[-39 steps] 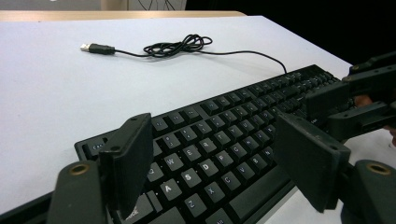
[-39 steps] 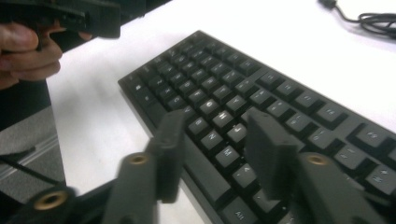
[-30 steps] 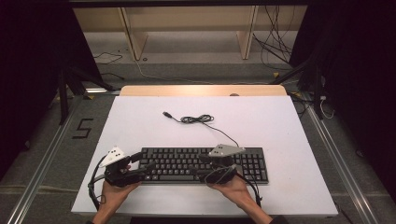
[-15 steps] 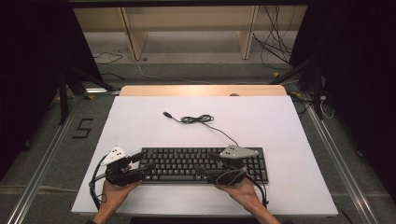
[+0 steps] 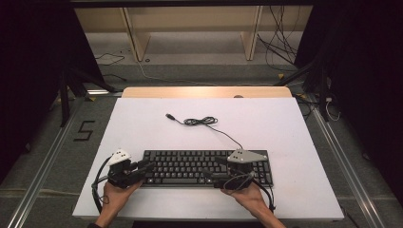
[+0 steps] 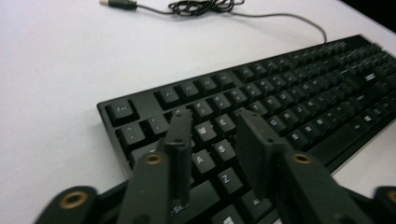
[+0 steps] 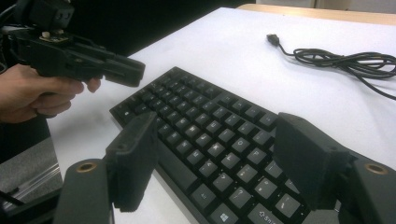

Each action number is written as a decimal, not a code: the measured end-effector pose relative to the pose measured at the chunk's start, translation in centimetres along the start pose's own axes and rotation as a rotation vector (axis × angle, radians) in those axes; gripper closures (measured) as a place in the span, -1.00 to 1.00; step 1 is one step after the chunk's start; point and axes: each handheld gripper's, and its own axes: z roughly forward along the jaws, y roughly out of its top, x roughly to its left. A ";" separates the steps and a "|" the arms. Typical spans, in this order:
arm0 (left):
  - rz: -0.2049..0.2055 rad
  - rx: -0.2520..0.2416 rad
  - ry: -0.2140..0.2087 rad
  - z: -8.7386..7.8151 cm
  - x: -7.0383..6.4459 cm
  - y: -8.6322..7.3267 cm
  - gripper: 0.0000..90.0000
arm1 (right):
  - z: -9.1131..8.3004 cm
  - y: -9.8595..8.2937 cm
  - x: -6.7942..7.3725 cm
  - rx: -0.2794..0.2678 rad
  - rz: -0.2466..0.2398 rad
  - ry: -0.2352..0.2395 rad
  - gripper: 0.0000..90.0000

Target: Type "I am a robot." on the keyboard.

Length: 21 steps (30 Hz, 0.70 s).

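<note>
A black keyboard (image 5: pixel 190 166) lies near the front edge of the white table (image 5: pixel 285 128), its cable (image 5: pixel 199 121) coiled behind it and ending in a USB plug (image 5: pixel 168 116). My left gripper (image 5: pixel 150 167) hovers at the keyboard's left end. In the left gripper view its jaws stand a narrow gap apart above the letter keys (image 6: pixel 219 149), with nothing between them (image 6: pixel 212 123). My right gripper (image 5: pixel 210 174) reaches in over the keyboard's front rows, jaws pointing left. In the right gripper view it is wide open (image 7: pixel 217 133) over the keyboard (image 7: pixel 210 130), facing the left gripper (image 7: pixel 133 74).
A wooden strip (image 5: pixel 204 92) runs along the table's far edge, with shelving legs (image 5: pixel 252 33) and loose cables (image 5: pixel 280 42) on the floor beyond. Dark stands (image 5: pixel 66 80) flank the table. White tabletop spreads behind and to the right of the keyboard.
My right gripper has slid to the right along the keyboard's front. The left gripper and the keyboard have stayed where they were.
</note>
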 end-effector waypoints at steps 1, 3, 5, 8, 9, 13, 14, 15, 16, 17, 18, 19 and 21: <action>0.002 0.008 0.004 0.1 0.0 0.0 0.54 | 0.0 0.0 0.0 0.000 -0.001 0.000 -0.29; 0.009 0.023 0.011 0.3 0.1 0.0 0.64 | 0.0 0.0 0.1 0.001 0.001 0.000 -0.29; 0.011 0.033 0.011 0.5 0.1 0.0 0.73 | 0.0 0.0 0.1 0.000 0.000 -0.001 -0.29; 0.017 0.052 0.016 0.9 0.1 0.0 0.85 | -0.1 0.0 0.1 -0.003 0.000 0.000 -0.29; 0.021 0.058 0.016 1.0 0.1 -0.1 0.87 | -0.1 0.0 0.1 -0.004 0.001 0.000 -0.29; 0.031 0.076 0.023 1.3 0.0 -0.1 0.95 | -0.2 -0.1 0.1 -0.006 0.002 0.002 -0.30; 0.034 0.081 0.023 1.4 0.0 -0.1 0.97 | -0.2 -0.1 0.2 -0.006 0.002 0.003 -0.30; 0.031 0.082 0.024 1.5 0.0 -0.1 0.97 | -0.2 -0.1 0.2 -0.006 0.002 0.003 -0.30; 0.034 0.089 0.026 1.6 0.0 -0.1 0.97 | -0.2 -0.1 0.2 -0.006 0.001 0.003 -0.30; 0.033 0.093 0.028 1.7 0.0 -0.1 0.97 | -0.2 -0.1 0.2 -0.006 0.001 0.003 -0.31; 0.035 0.097 0.030 1.8 0.0 -0.2 0.97 | -0.2 -0.1 0.2 -0.007 0.001 0.003 -0.31; 0.037 0.101 0.030 1.8 0.0 -0.2 0.98 | -0.2 -0.1 0.2 -0.007 0.002 0.004 -0.31; 0.038 0.105 0.030 1.9 0.0 -0.2 0.98 | -0.2 -0.1 0.2 -0.008 0.001 0.004 -0.31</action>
